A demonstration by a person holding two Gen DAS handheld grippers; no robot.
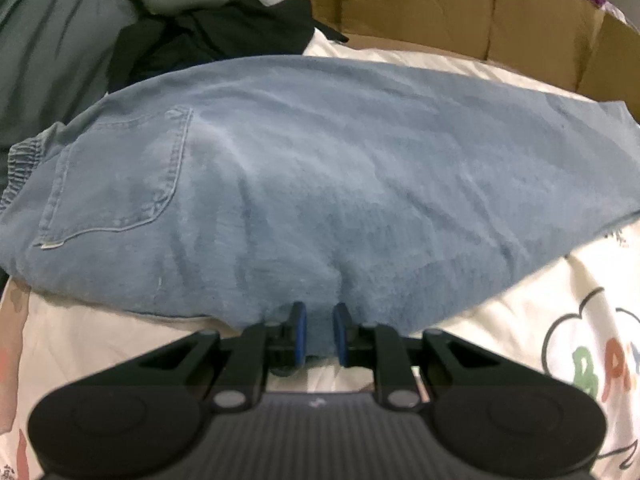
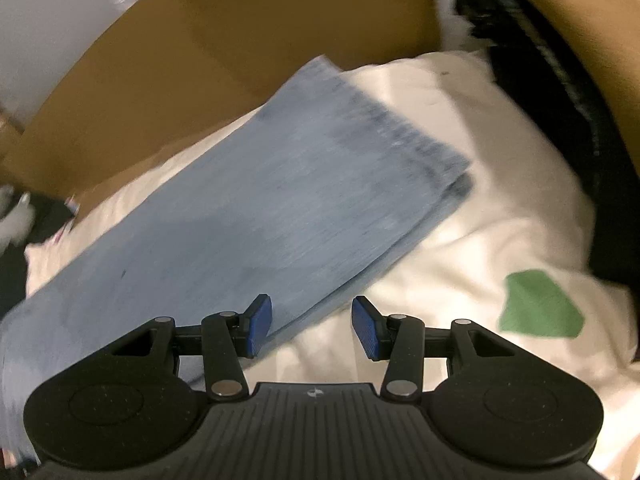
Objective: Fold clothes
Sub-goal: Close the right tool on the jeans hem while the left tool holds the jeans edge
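The left gripper (image 1: 320,334) pinches the jeans' (image 1: 320,168) near edge, while the right gripper (image 2: 312,326), gaping and empty, sees the leg run toward one o'clock.

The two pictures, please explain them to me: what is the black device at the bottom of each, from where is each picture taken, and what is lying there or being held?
Each black device is a hand-held gripper with two blue-padded fingers; a person carries one in each hand. A camera on each looks forward along its fingers.

The left view shows the left gripper pinching the near edge of light blue jeans, back pocket facing up. They lie on a cream sheet with cartoon prints. Dark clothes and cardboard boxes are behind.

The right view shows the right gripper, open and holding nothing, above the side edge of the leg end of the same jeans. This picture is blurred.
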